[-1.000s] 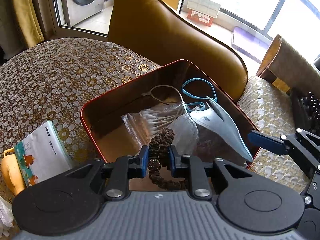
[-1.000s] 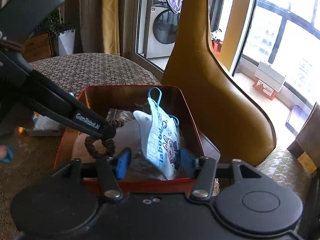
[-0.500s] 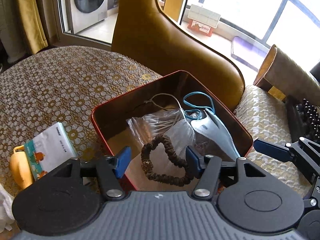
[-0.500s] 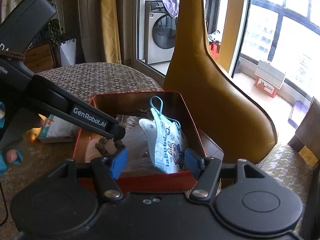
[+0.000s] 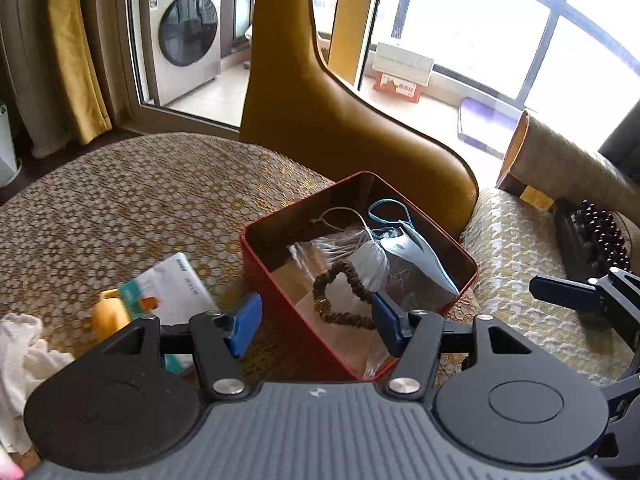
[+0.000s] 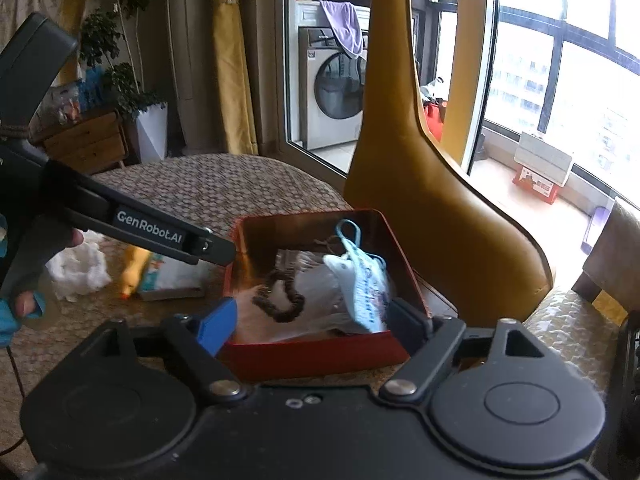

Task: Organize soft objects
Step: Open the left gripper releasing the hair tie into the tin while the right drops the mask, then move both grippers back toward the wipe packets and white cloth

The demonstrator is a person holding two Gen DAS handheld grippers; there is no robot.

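A red tin box (image 5: 256,252) (image 6: 312,354) stands on the patterned table. Inside lie a brown hair scrunchie (image 5: 340,298) (image 6: 280,300), a light blue face mask (image 5: 416,256) (image 6: 364,284) and clear plastic bags (image 5: 320,248). My left gripper (image 5: 316,326) is open and empty, raised above the box's near left corner; its finger (image 6: 160,232) shows in the right wrist view. My right gripper (image 6: 314,318) is open and empty at the box's near wall; its fingertip (image 5: 564,292) shows at the right of the left wrist view.
Left of the box lie a white tissue packet (image 5: 176,292) (image 6: 168,276), a yellow object (image 5: 108,312) and white cloth (image 5: 20,352) (image 6: 80,268). A mustard chair back (image 5: 340,120) (image 6: 432,200) rises behind the box. A cushioned seat (image 5: 516,256) is at right.
My left gripper opened and let the scrunchie drop into the box, then lifted and pulled back to the left. My right gripper drew back from the mask, which stays in the box.
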